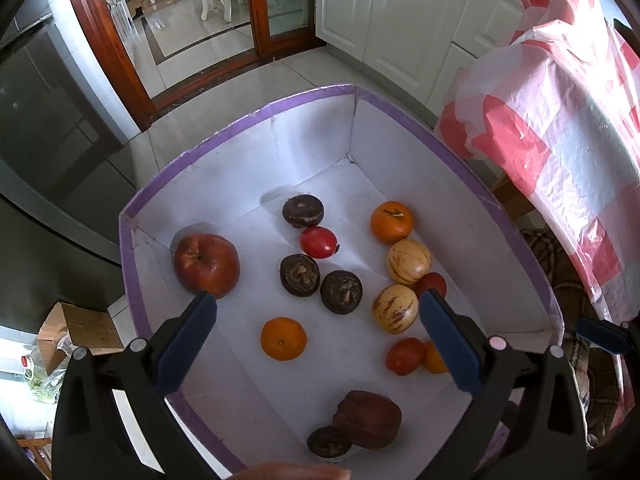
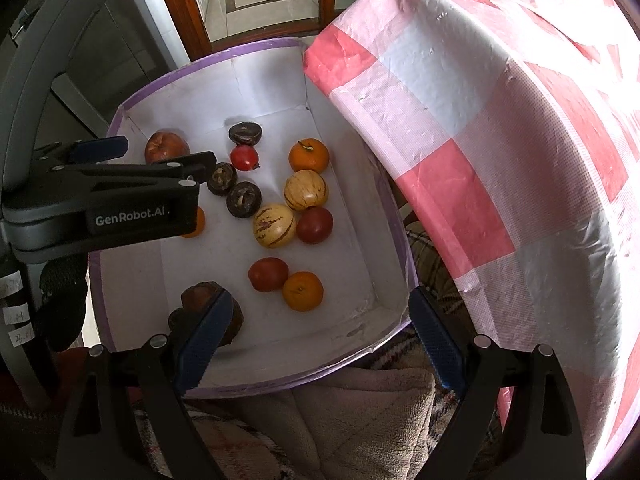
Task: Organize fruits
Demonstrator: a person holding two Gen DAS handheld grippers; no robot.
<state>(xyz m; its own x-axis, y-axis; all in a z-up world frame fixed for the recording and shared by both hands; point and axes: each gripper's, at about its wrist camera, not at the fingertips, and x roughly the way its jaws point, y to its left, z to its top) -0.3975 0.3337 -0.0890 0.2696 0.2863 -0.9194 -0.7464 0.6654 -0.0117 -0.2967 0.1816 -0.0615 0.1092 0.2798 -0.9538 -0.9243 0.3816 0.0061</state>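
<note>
A white box with a purple rim holds loose fruit: a red apple, oranges, yellow striped melons, red tomatoes, and dark brown round fruits. My left gripper is open and empty, hovering above the box; it also shows in the right wrist view. My right gripper is open and empty over the box's near edge.
A table under a pink and white checked cloth stands to the right of the box. A blanket lies below the box. A dark fridge and a cardboard box are to the left.
</note>
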